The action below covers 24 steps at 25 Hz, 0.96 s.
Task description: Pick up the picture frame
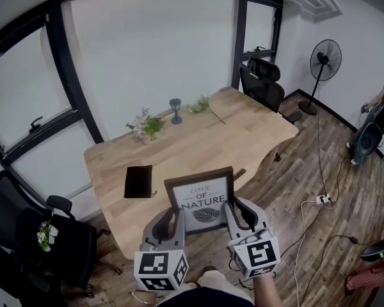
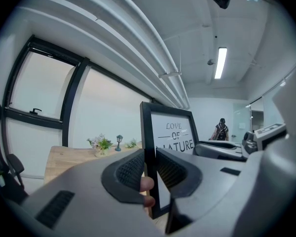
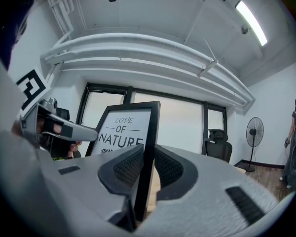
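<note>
A dark-framed picture frame (image 1: 201, 199) with "LOVE OF NATURE" print is held upright above the near edge of the wooden table (image 1: 198, 142). My left gripper (image 1: 176, 217) is shut on its left edge, and my right gripper (image 1: 229, 211) is shut on its right edge. In the left gripper view the picture frame (image 2: 171, 132) edge runs between the ribbed pads (image 2: 130, 171) of my left gripper (image 2: 150, 172). In the right gripper view the picture frame (image 3: 128, 127) stands the same way between the pads (image 3: 168, 168) of my right gripper (image 3: 148, 168).
On the table lie a black pouch (image 1: 139, 181), a small flower bunch (image 1: 146, 126), a little lantern (image 1: 175, 110) and a flower stem (image 1: 203, 107). Black office chairs (image 1: 264, 85) stand at the far end and near left (image 1: 45, 235). A floor fan (image 1: 322, 66) and cables lie at right.
</note>
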### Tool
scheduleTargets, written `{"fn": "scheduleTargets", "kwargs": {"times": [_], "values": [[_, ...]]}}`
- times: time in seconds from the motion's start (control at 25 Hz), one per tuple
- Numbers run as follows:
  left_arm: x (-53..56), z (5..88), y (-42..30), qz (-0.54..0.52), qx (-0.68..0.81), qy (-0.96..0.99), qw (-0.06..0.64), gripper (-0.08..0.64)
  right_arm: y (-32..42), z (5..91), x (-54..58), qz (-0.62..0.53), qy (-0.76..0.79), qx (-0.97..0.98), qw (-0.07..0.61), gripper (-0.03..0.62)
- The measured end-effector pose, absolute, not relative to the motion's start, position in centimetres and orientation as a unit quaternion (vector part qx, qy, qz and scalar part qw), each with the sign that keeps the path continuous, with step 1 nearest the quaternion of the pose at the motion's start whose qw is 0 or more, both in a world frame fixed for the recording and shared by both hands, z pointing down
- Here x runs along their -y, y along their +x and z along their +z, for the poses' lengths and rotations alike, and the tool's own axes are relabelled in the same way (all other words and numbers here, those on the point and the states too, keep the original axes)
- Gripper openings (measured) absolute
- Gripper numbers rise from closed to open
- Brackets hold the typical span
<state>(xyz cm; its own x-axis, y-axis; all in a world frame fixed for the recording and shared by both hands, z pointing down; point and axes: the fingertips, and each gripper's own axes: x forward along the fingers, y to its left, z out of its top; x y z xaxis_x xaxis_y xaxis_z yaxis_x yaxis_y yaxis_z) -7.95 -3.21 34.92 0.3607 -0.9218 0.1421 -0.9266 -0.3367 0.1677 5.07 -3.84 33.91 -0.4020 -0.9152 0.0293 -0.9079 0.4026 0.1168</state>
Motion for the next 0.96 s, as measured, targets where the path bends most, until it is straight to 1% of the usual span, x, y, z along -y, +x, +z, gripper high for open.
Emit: {"fn": "scheduleTargets", "kwargs": {"times": [0.96], "values": [[7.0, 36.2, -3.6, 0.028, 0.563, 0.817, 0.120, 0.067, 9.2, 35.3, 8.1, -0.020, 0.535, 0.843, 0.050, 0.069]]}}
